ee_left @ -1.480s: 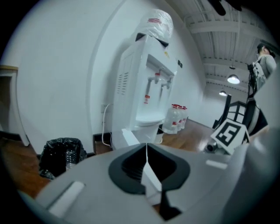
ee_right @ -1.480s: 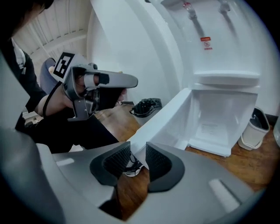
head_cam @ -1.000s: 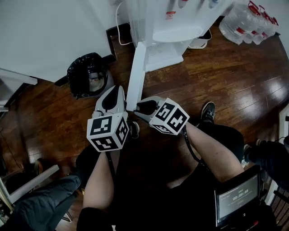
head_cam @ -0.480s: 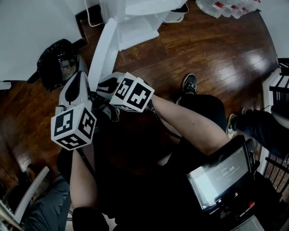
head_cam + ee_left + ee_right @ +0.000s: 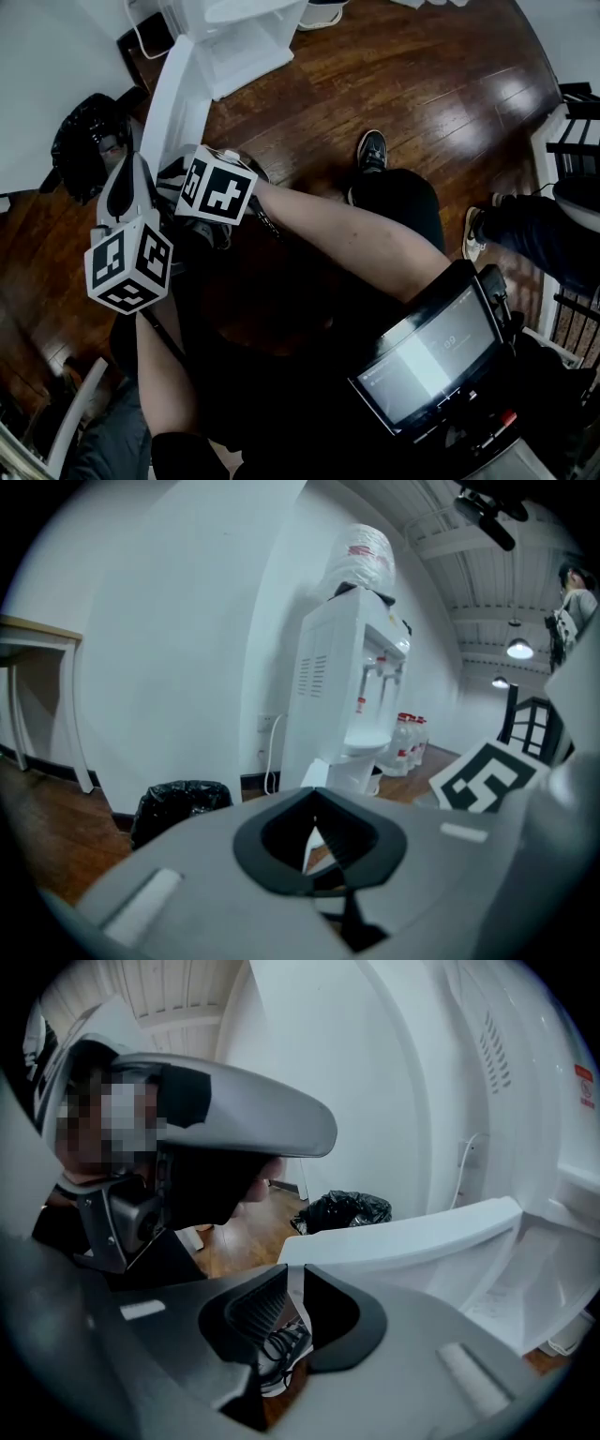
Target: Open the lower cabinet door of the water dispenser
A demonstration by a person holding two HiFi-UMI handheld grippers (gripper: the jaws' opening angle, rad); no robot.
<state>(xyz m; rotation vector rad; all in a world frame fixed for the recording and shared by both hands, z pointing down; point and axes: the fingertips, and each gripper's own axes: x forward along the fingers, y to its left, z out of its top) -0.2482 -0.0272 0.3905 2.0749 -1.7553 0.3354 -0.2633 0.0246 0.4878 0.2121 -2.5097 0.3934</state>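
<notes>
The white water dispenser [image 5: 244, 47] stands at the top of the head view, its lower cabinet door [image 5: 173, 94] swung out towards me. My right gripper [image 5: 171, 174] is at the door's free edge. In the right gripper view the thin edge of the door [image 5: 412, 1237] runs between the right gripper [image 5: 292, 1302] jaws, which have just been closing and are shut on it. My left gripper [image 5: 129, 161] hangs just left of the door, shut with nothing in it. In its own view the left gripper [image 5: 314, 832] faces the dispenser [image 5: 352, 696].
A black bin [image 5: 80, 141] with a bag stands left of the door against the white wall, and the bin [image 5: 345, 1209] also shows past the door. Water bottles [image 5: 405, 742] sit beyond the dispenser. My shoe [image 5: 372, 150] and another person's legs [image 5: 525, 234] are on the wood floor at the right.
The right gripper has drawn back towards me with the door's free edge, and the door has swung slightly further out. The left gripper has stayed beside it. The head view has tipped downward.
</notes>
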